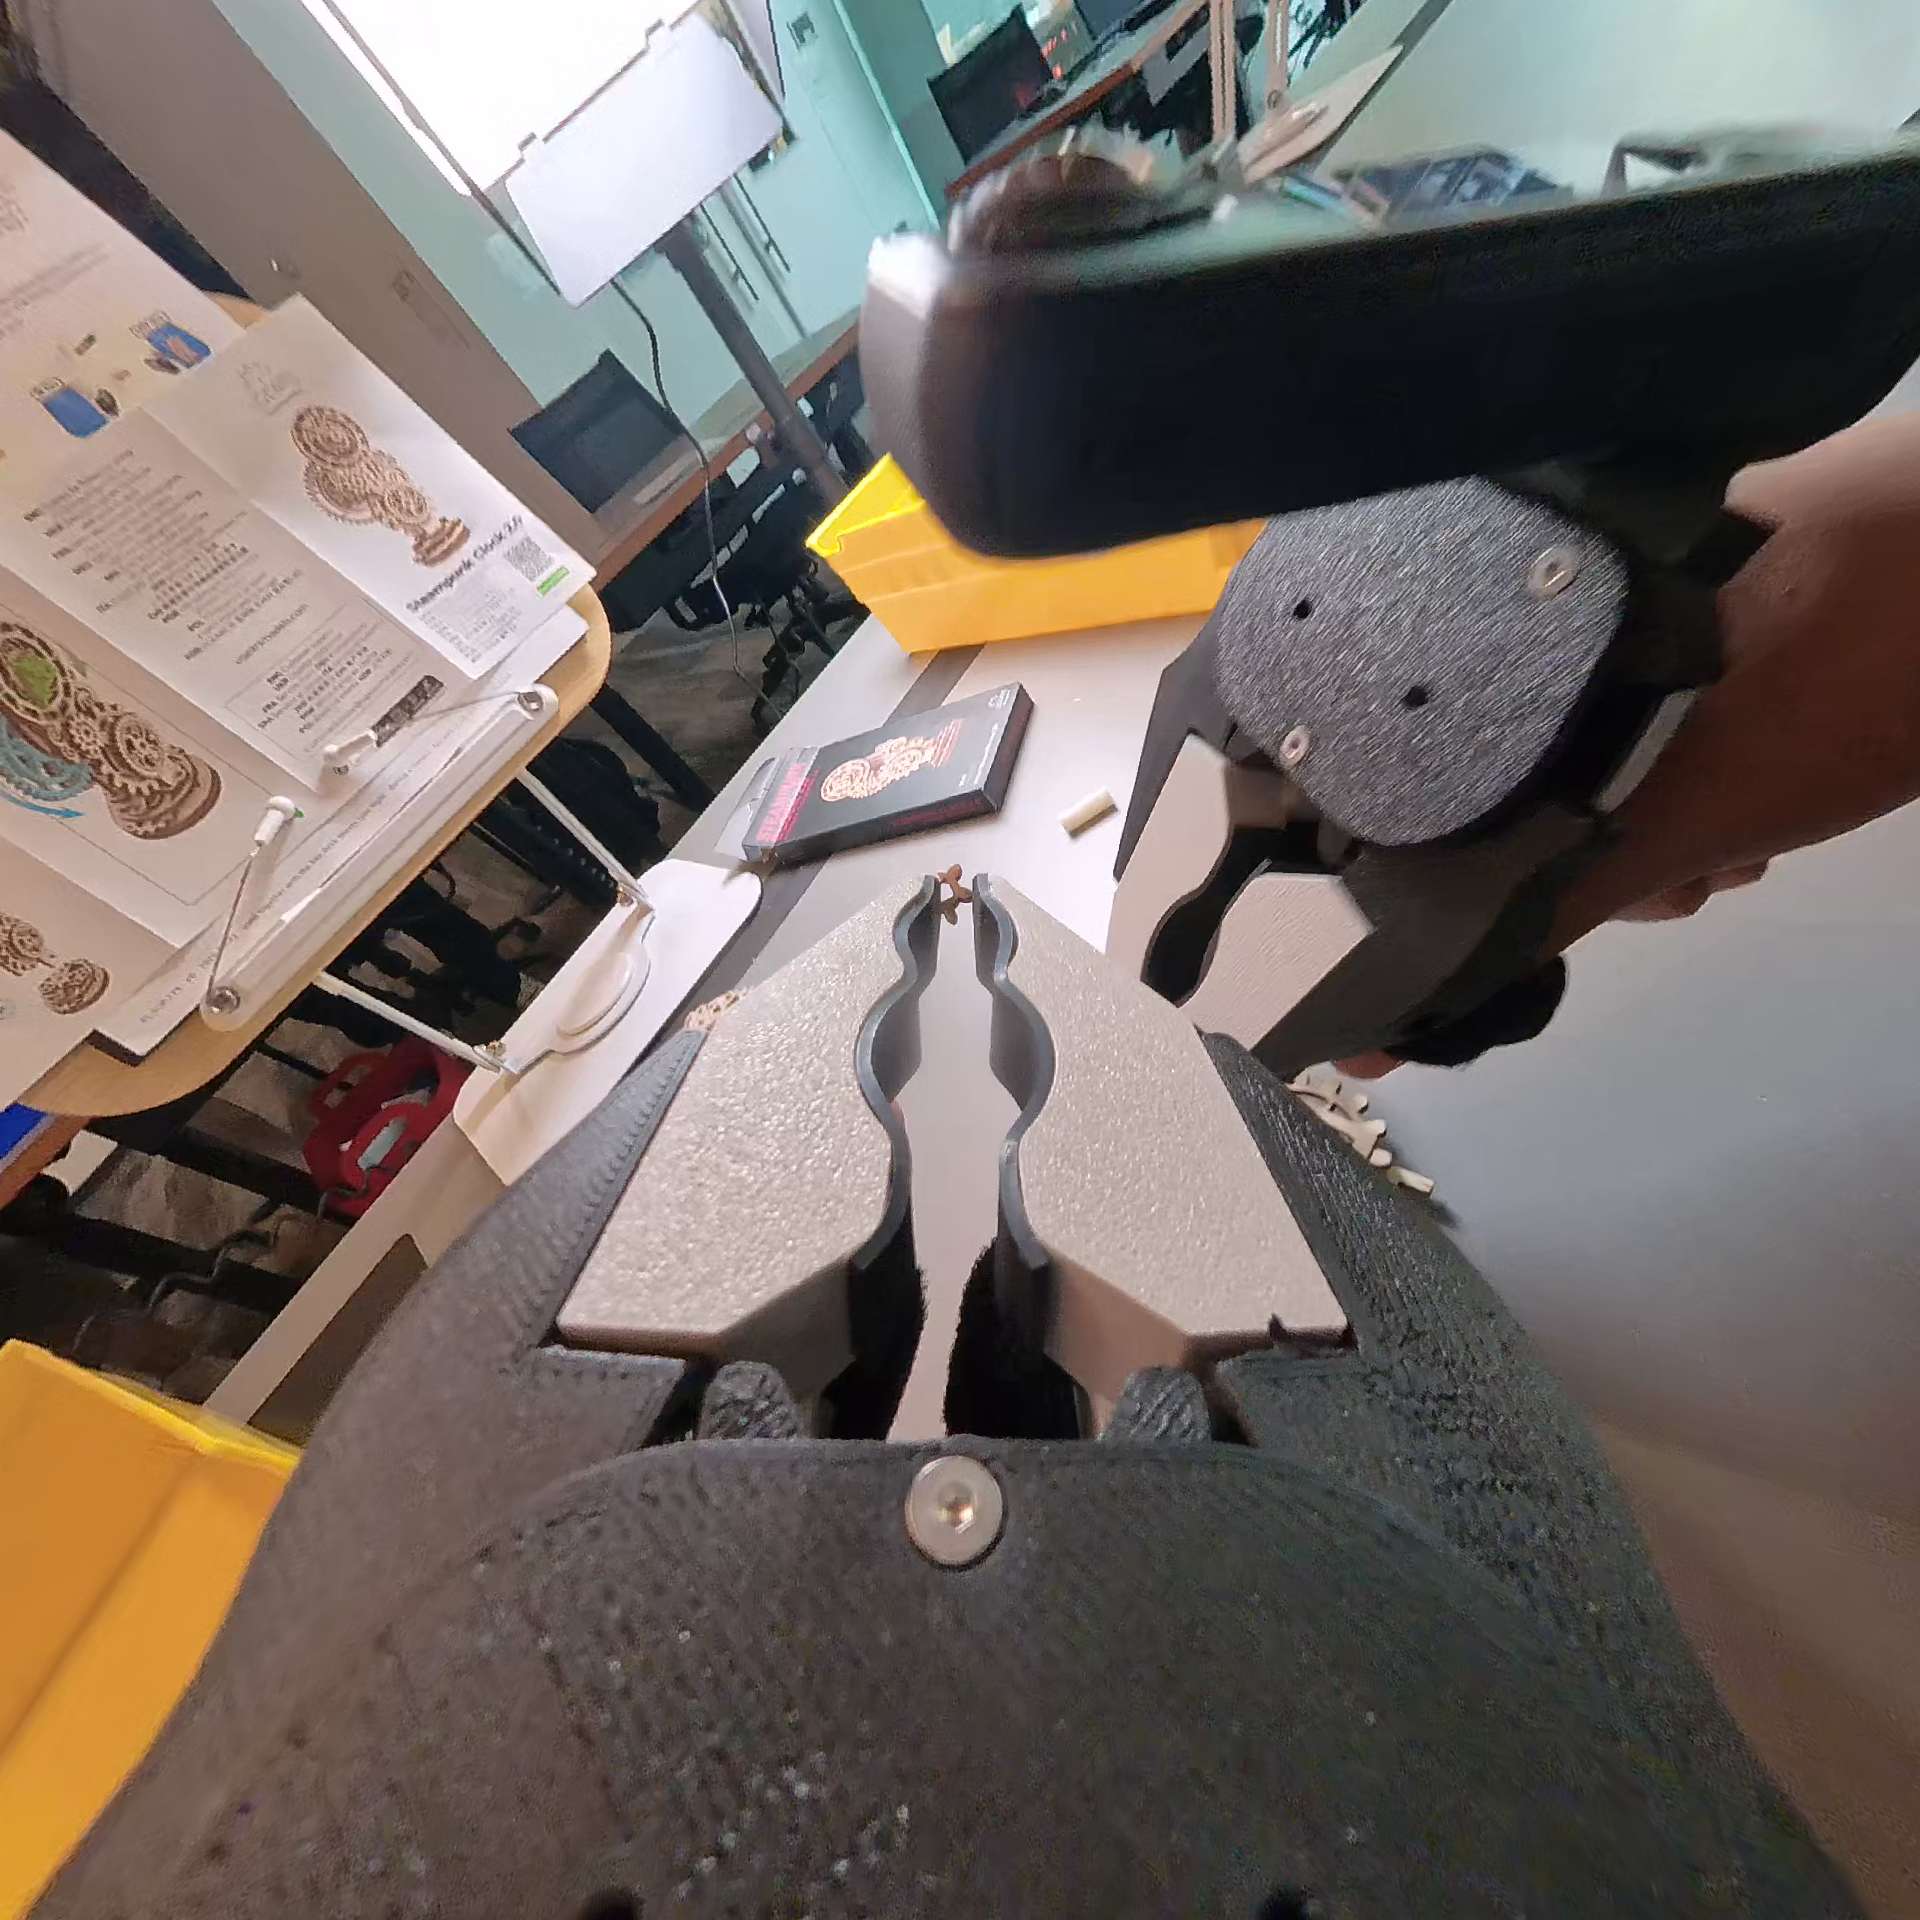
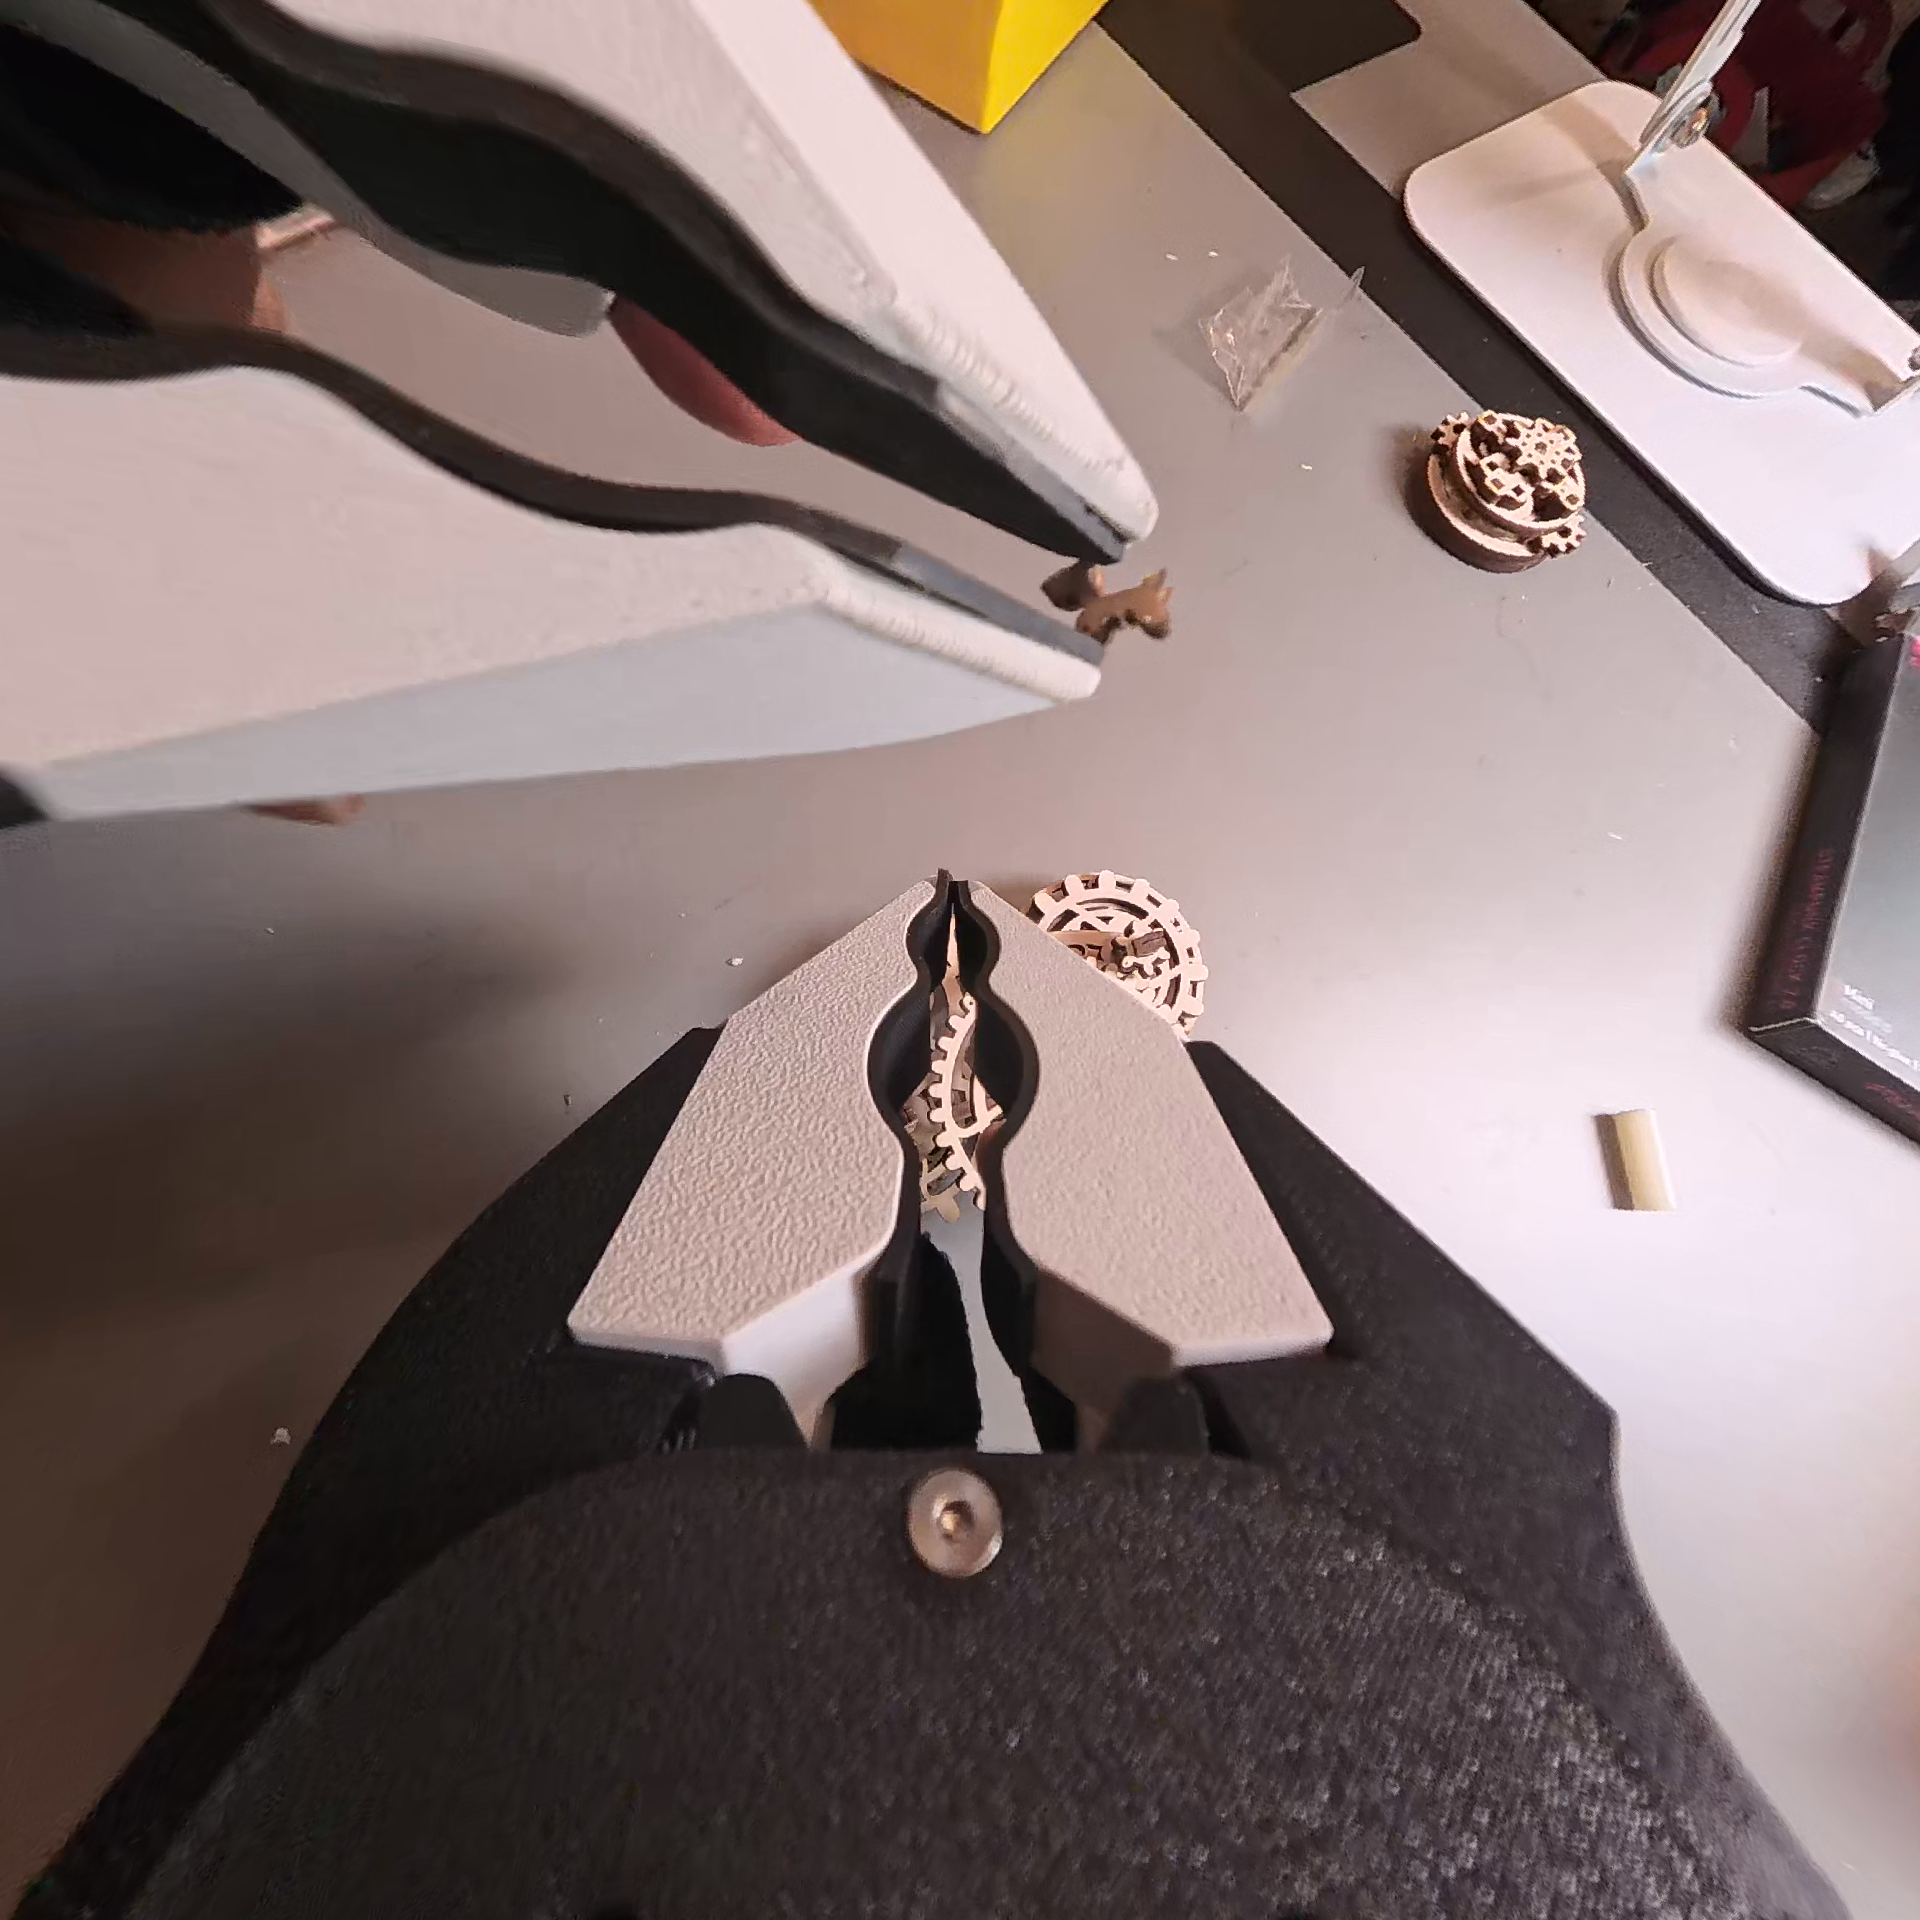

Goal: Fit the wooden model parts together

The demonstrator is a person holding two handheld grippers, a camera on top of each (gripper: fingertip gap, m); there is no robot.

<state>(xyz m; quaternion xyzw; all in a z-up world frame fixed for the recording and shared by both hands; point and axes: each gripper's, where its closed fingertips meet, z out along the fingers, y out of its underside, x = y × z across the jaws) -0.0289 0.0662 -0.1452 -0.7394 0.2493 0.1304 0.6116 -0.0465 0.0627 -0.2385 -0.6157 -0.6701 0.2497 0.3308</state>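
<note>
Pale wooden gear assembly (image 2: 1127, 961) pinched low in my right gripper (image 2: 951, 894), just above the grey table (image 2: 1351, 831). Left gripper (image 1: 954, 896), angled down, nips a small dark wooden cross-shaped piece (image 2: 1117, 608) at its tips. Hand (image 1: 1787, 665) wraps the right handle.

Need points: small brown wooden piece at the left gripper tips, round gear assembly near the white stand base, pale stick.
small brown wooden piece (image 2: 1117, 613), right wrist view, its middle.
round gear assembly (image 2: 1504, 497), right wrist view, top face.
pale stick (image 2: 1642, 1158), right wrist view, mid-length.

Place: office or lab workroom.
Evidence: grey bench (image 1: 1714, 1195); desks with monitors (image 1: 987, 94), upper right; office chair (image 1: 603, 436); yellow bins (image 1: 987, 592).
</note>
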